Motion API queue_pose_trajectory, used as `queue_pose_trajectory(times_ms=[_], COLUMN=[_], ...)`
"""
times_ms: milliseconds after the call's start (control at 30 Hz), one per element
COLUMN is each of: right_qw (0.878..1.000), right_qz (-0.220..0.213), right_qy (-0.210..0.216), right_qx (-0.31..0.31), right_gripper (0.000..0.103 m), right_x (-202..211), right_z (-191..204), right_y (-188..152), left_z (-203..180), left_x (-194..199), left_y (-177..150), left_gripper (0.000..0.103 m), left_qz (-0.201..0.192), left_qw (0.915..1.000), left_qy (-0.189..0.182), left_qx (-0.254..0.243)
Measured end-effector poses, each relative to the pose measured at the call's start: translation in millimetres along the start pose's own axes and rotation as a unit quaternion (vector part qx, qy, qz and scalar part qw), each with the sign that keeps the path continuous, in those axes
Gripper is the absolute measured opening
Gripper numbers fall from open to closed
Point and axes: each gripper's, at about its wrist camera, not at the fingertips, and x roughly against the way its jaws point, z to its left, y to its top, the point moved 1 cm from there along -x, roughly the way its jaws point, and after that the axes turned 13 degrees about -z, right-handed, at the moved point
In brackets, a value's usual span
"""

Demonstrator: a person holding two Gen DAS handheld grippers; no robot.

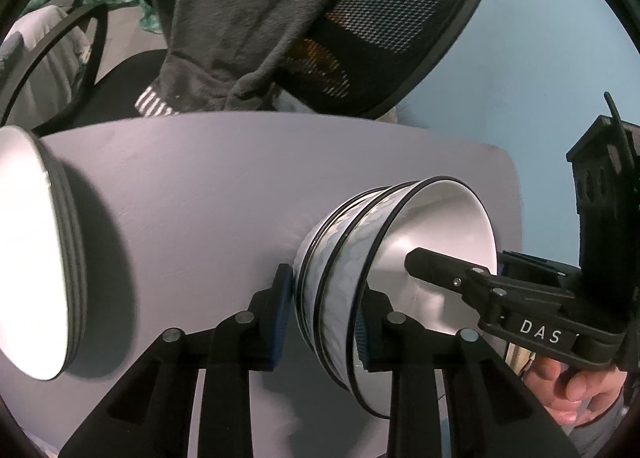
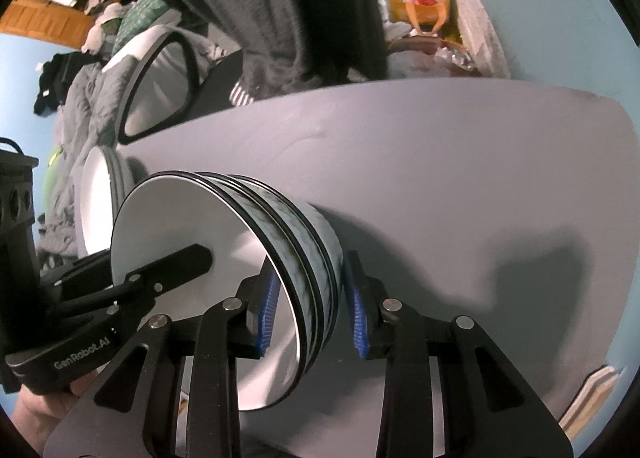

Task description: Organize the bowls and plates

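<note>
Grey and matte, the desk (image 1: 192, 194) fills the middle of both wrist views, with a black mesh office chair (image 1: 400, 18) draped in a dark grey garment (image 1: 248, 18) pushed up against its far edge and a pale blue wall behind.

A stack of nested bowls (image 1: 352, 258), white inside with a pale wavy pattern and thin black rims outside, sits on the desk; in the left wrist view it is well apart from a stack of white plates with dark rims (image 1: 36, 254) at the desk's left edge.

The left tool (image 1: 324, 318) straddles the near wall of the bowl stack: one blue-padded finger is outside the bowls, the other inside, with both fingers close against the wall. Whether they are pressing it cannot be told.

The right tool (image 2: 312, 310) straddles the opposite side of the same stack of bowls (image 2: 304, 258) in the same way, one blue ribbed pad inside the top bowl and one outside; a small gap shows by the outer pad, so its hold cannot be judged either.

Each view also catches the other tool reaching into the bowl, held by a bare hand (image 1: 576, 390).

Beyond the desk's far left corner, the right wrist view shows the plates (image 2: 98, 198) and a cluttered room.
</note>
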Motion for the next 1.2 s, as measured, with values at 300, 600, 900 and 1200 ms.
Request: queue_pose_trajectory(times_ms=[300, 600, 900, 1200], right_qw=[0.999, 0.996, 0.996, 0.996], right_qz=[0.026, 0.053, 0.065, 0.076], right_qy=[0.021, 0.032, 0.027, 0.024], right_qx=[0.028, 0.067, 0.062, 0.048], right_gripper=[0.031, 0.031, 0.034, 0.04], right_x=[-17.9, -33.2, -38.6, -42.1], right_z=[42.3, 78.2, 82.1, 87.7], right_y=[-23.3, -38.3, -37.2, -42.9], left_z=[40.4, 70.0, 73.5, 66.9], left_x=[23.1, 43.7, 47.8, 41.7], left_y=[-28.4, -56.2, -62.1, -60.6], left_gripper=[0.026, 0.025, 0.027, 0.038], left_qz=[0.006, 0.014, 0.012, 0.025], left_qw=[0.9994, 0.9975, 0.9967, 0.9979], left_qy=[0.023, 0.046, 0.046, 0.043], left_qx=[0.024, 0.053, 0.065, 0.041])
